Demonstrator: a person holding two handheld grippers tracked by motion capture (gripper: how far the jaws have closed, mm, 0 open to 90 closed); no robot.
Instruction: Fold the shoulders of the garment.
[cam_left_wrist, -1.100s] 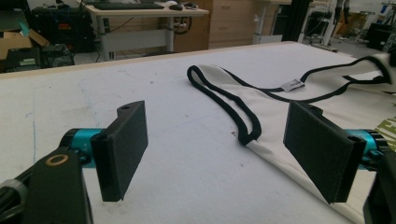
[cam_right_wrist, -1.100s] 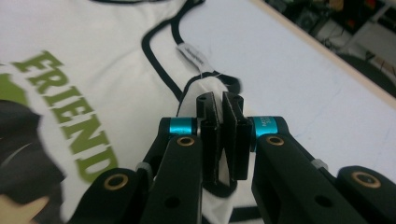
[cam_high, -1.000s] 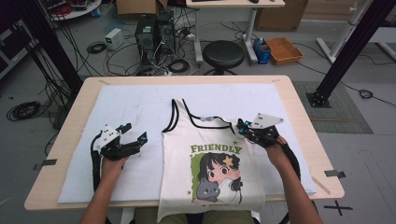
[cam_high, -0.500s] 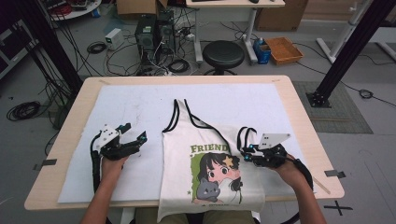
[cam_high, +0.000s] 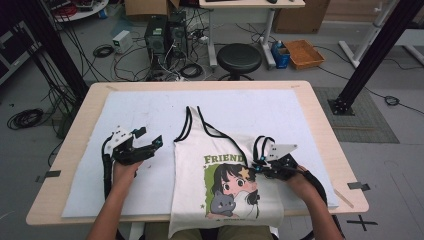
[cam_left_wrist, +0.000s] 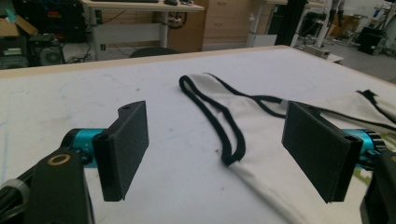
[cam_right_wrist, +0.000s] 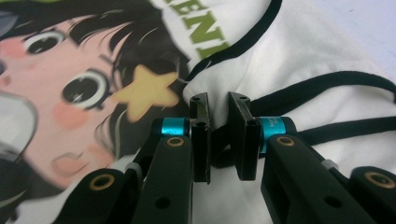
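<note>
Now the right gripper (cam_high: 256, 162) has come down from the tank top's (cam_high: 225, 190) armhole onto its printed front, jaws just closing to a narrow gap around the black-trimmed edge, suggesting a fold is starting, while the left gripper (cam_high: 150, 142) hovers wide open over the tabletop (cam_high: 310, 95)

the hem of the tank top (cam_high: 225, 200) is lost over the near edge of the table (cam_high: 320, 100), and its right strap is partly covered by the right gripper (cam_high: 256, 165) in the high view. in the right gripper view the printed word is cut off by the top edge, the cartoon face is blurred, and whether cloth is pinched between the nearly closed jaws cannot be told. in the left gripper view the shirt's body is cut off at the right edge.
</note>
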